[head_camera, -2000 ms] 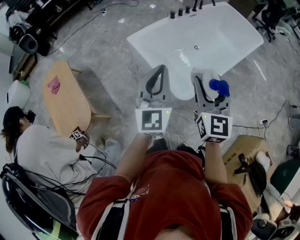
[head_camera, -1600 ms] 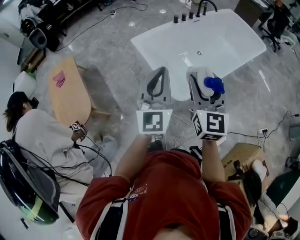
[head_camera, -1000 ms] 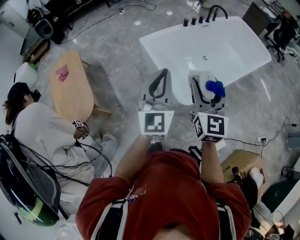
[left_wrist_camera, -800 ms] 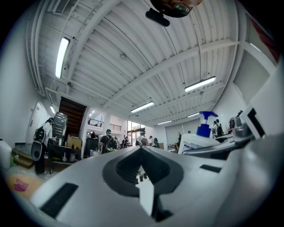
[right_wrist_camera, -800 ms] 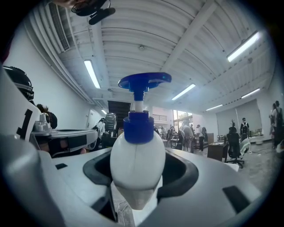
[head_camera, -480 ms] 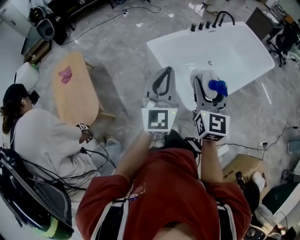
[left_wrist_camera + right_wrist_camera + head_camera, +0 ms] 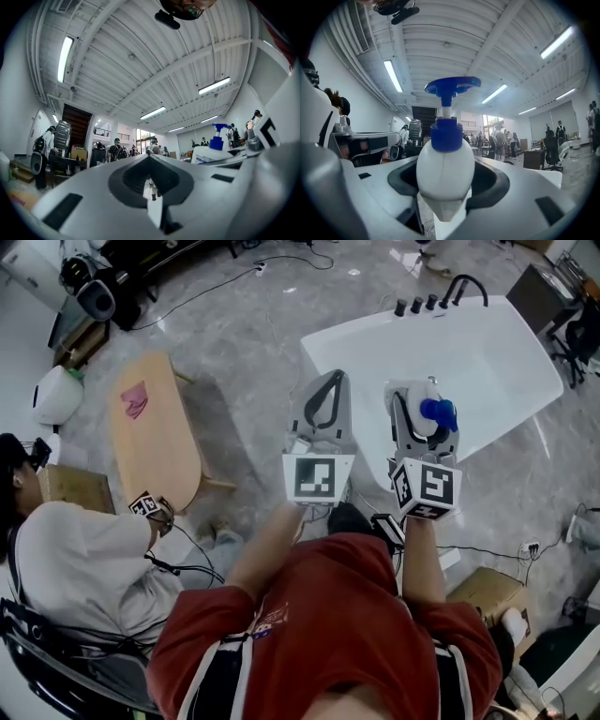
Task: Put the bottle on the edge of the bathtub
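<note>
White, blue-pumped bottle (image 7: 444, 168) sits clamped between the right gripper (image 7: 422, 395) jaws, held in the air by the bathtub (image 7: 328, 357) near end (left gripper (image 7: 328, 382) pinched together, empty).

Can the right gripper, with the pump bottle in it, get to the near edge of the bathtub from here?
Probably yes: the right gripper, shut on the bottle, appears right over the bathtub near its closest rim, with nothing visible in between.
</note>
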A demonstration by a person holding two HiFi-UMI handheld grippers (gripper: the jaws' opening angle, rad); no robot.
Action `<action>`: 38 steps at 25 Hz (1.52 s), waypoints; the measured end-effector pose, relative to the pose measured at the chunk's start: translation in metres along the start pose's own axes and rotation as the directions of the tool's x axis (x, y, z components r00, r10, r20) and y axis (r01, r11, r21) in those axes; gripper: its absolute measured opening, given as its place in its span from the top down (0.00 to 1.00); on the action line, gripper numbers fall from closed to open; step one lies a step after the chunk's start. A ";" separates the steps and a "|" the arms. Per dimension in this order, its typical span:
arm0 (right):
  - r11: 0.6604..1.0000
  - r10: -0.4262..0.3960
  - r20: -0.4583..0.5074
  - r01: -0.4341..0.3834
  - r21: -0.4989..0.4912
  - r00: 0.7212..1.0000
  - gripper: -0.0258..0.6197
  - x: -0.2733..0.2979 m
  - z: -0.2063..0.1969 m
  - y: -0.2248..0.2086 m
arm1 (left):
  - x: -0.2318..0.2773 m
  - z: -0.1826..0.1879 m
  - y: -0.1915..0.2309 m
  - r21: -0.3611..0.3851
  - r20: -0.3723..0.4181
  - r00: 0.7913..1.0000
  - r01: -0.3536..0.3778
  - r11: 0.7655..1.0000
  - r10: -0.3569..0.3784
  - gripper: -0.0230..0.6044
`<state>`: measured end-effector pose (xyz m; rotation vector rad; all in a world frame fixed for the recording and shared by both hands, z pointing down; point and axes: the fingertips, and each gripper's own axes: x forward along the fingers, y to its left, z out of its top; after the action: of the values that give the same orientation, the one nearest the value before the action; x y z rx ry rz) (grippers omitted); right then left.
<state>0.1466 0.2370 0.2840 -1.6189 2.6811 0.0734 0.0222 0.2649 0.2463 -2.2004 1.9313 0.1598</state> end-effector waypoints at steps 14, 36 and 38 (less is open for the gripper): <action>0.999 -0.018 -0.056 0.021 0.041 0.998 0.54 0.125 -0.020 -0.070 | 0.138 -0.039 0.019 -0.024 -0.037 0.999 -0.003 1.000 0.002 0.94; 0.989 -0.132 -0.127 0.139 0.049 0.983 0.54 0.244 -0.051 -0.128 | 0.271 -0.096 0.053 -0.077 -0.077 0.994 0.074 0.994 -0.080 0.94; 0.985 -0.160 -0.130 0.166 0.038 0.979 0.54 0.258 -0.051 -0.125 | 0.283 -0.100 0.064 -0.084 -0.062 0.992 0.100 0.991 -0.106 0.94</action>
<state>0.1376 -0.0512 0.3226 -1.8813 2.6022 -0.0977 -0.0085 -0.0390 0.2761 -2.3805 1.8702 0.1535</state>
